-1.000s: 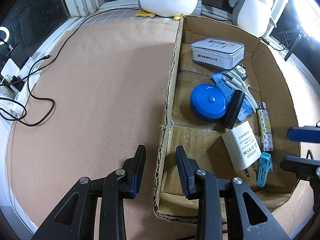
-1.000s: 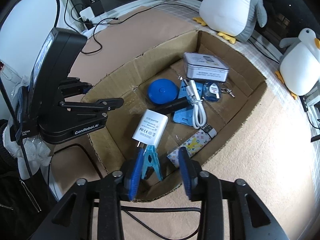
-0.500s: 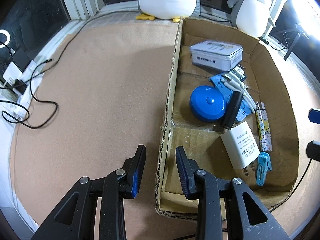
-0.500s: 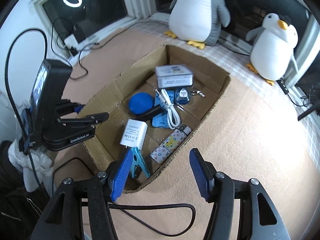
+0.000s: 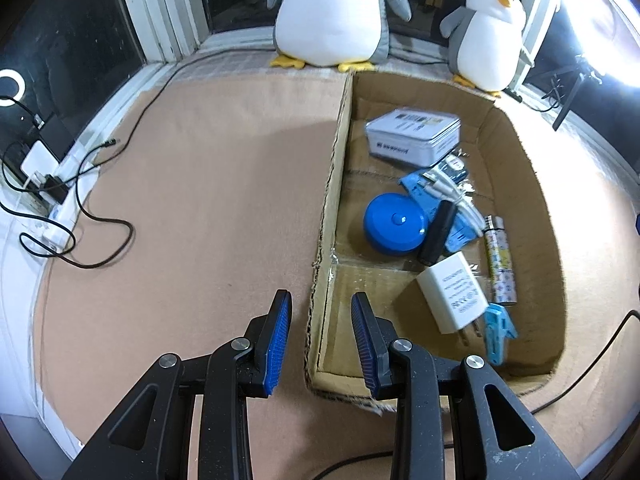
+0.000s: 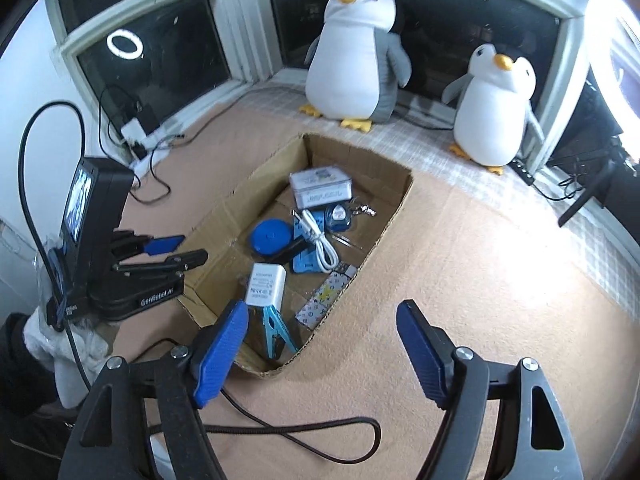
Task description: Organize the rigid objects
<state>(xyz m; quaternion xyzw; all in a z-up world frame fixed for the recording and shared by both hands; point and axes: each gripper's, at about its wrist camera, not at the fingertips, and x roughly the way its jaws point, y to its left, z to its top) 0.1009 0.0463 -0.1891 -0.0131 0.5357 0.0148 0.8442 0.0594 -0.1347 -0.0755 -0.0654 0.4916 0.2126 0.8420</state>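
Note:
An open cardboard box [image 5: 520, 152] holds a silver tin [image 5: 414, 136], a blue round case [image 5: 394, 230], a black cylinder [image 5: 438, 234], a white cable [image 5: 452, 192], a patterned lighter [image 5: 500, 268], a white charger [image 5: 452, 292] and a blue clip [image 5: 498, 332]. My left gripper [image 5: 320, 320] hovers over the box's left wall. Its jaws are narrow and still, and they grip nothing. My right gripper [image 6: 322, 308] hangs above the box's near corner. Its jaws are opening and nothing is between them. The clip [image 6: 274, 328] lies below them beside the charger [image 6: 266, 284].
Two plush penguins [image 6: 356, 56] [image 6: 494, 108] stand on the sill behind the box. Black cables [image 5: 84, 216] and a power strip [image 5: 38, 168] lie at the left of the tan mat. A cable [image 6: 304, 436] loops under my right gripper. A sleeve [image 6: 24, 360] shows at the left.
My right gripper has risen and drawn back from the box, and its jaws have spread much wider. The blue clip stays in the box. My left gripper has lifted a little.

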